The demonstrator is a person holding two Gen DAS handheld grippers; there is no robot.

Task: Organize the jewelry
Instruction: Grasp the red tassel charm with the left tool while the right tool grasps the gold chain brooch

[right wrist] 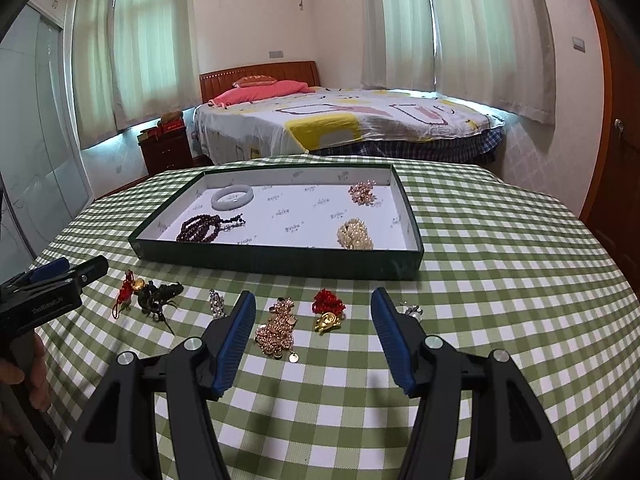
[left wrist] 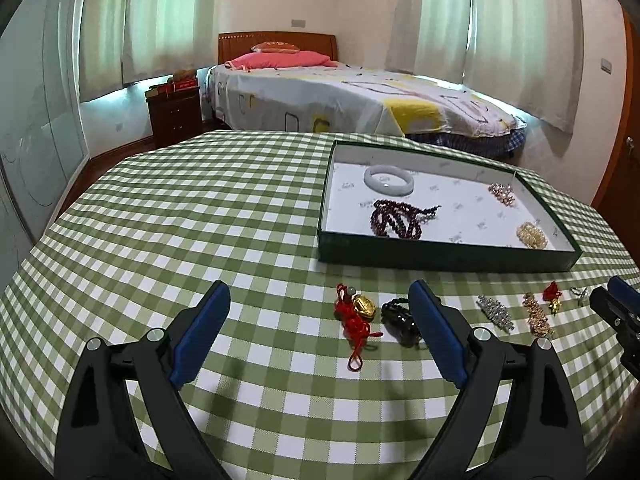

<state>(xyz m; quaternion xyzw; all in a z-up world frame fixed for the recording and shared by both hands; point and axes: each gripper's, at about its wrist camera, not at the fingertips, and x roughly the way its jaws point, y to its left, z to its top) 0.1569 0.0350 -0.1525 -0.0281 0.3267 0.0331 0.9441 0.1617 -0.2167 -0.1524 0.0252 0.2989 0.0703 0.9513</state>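
Observation:
A dark green tray [left wrist: 440,257] [right wrist: 280,261] with a white floor holds a pale jade bangle [left wrist: 388,179] [right wrist: 232,197], dark red beads [left wrist: 396,218] [right wrist: 199,229], a pink pearl piece [left wrist: 502,193] [right wrist: 362,193] and a cream pearl piece [left wrist: 531,235] [right wrist: 354,234]. Loose jewelry lies in a row in front of it: a red-cord gold charm [left wrist: 357,314] [right wrist: 130,288], a black bracelet [left wrist: 400,322] [right wrist: 158,298], a silver brooch [left wrist: 495,312] [right wrist: 216,303], a rose-gold chain [left wrist: 536,314] [right wrist: 278,330], a red-and-gold charm [left wrist: 552,296] [right wrist: 329,312], a small silver piece [right wrist: 412,311]. My left gripper [left wrist: 320,292] is open and empty. My right gripper [right wrist: 313,300] is open and empty over the chain.
The table wears a green-and-white checked cloth [left wrist: 180,220] [right wrist: 500,260]. Behind it stand a bed [left wrist: 340,96] [right wrist: 340,124] and a dark nightstand [left wrist: 174,114]. The other gripper shows at the edge of each view.

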